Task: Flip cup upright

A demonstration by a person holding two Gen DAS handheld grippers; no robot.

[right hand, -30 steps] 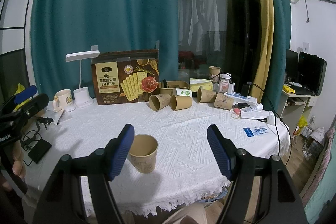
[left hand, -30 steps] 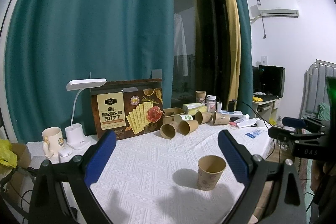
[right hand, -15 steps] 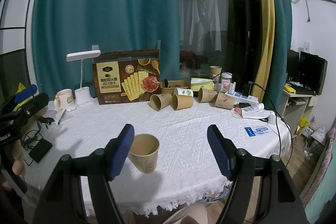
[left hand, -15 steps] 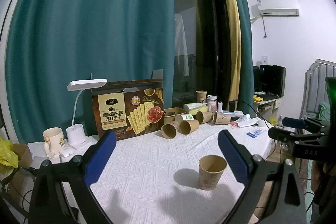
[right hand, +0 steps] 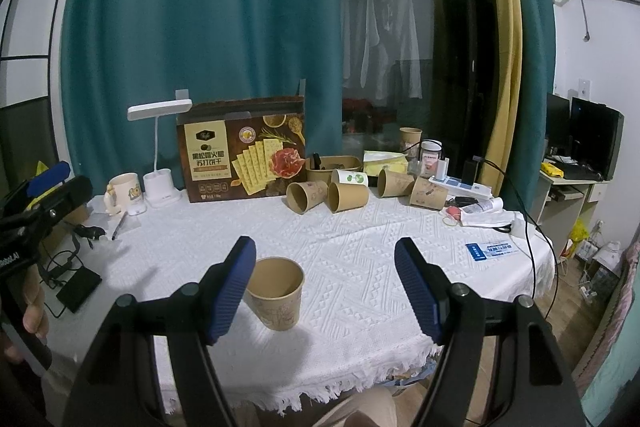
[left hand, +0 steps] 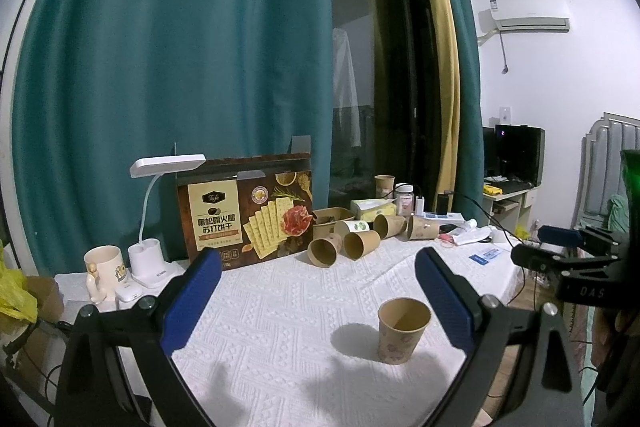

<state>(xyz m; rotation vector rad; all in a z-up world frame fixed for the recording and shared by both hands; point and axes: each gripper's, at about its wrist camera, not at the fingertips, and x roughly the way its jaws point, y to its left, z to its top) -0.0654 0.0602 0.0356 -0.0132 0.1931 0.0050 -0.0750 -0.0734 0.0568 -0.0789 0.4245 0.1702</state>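
Observation:
A brown paper cup (left hand: 402,330) stands upright, mouth up, on the white tablecloth (left hand: 280,307); it also shows in the right wrist view (right hand: 276,293). My left gripper (left hand: 318,285) is open and empty, held back from the cup, which sits low between its blue pads, nearer the right one. My right gripper (right hand: 325,279) is open and empty, held above the table's near edge; the cup sits beside its left pad, apart from it. The other gripper shows at each view's edge.
Several paper cups (right hand: 346,195) lie on their sides at the back by a cracker box (right hand: 244,155), with a desk lamp (right hand: 158,147), a mug (right hand: 124,191), a tissue pack and jars. A black phone (right hand: 78,287) and cables lie at the left.
Both views have drifted slightly; the cup stays upright in place and both grippers stay open.

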